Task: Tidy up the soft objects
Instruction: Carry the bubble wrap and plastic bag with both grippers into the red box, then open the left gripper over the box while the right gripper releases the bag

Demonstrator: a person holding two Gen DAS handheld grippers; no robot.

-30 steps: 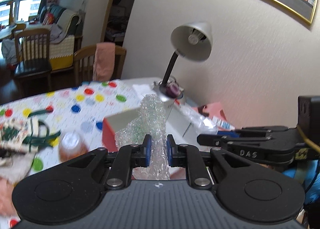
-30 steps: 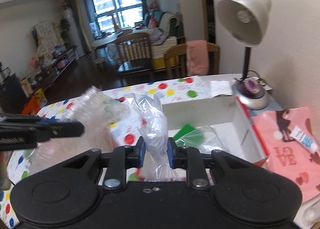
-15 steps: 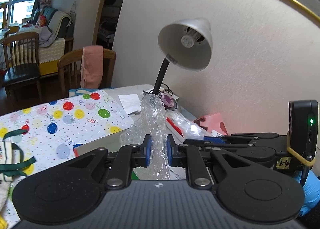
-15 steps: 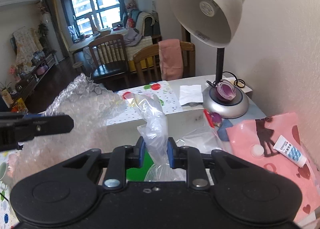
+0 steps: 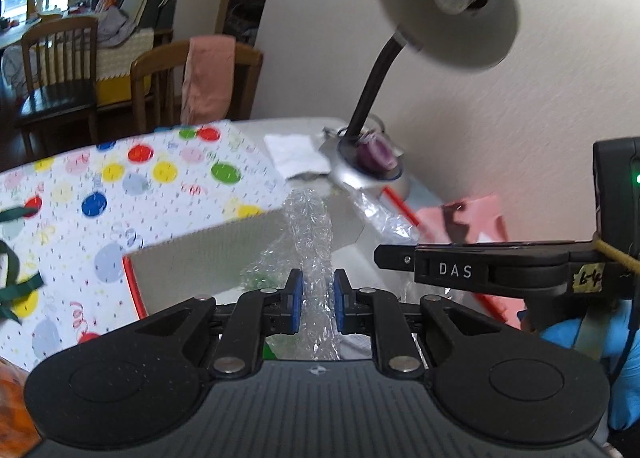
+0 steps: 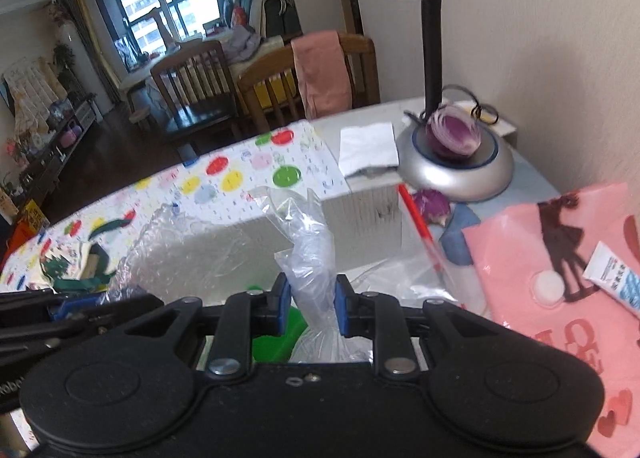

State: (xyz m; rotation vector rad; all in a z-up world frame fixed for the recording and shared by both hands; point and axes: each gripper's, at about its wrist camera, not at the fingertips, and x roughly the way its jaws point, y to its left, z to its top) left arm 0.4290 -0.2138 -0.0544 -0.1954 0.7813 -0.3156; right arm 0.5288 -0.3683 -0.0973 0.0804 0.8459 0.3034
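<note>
Both grippers are loaded over the open box (image 6: 360,210)! The left gripper (image 5: 316,300) is clenched on a crumpled strip of bubble wrap (image 5: 312,234), which rises between the blue pads (image 5: 295,300) in front of the box's grey inner wall. Just to its right, the right gripper (image 6: 310,304) is pinching a bunched clear plastic bag (image 6: 308,242), hanging over something green (image 6: 280,332) down inside. At the far right corner, the desk lamp (image 6: 460,162) carries a purple onion half (image 6: 452,134) on its base.
</note>
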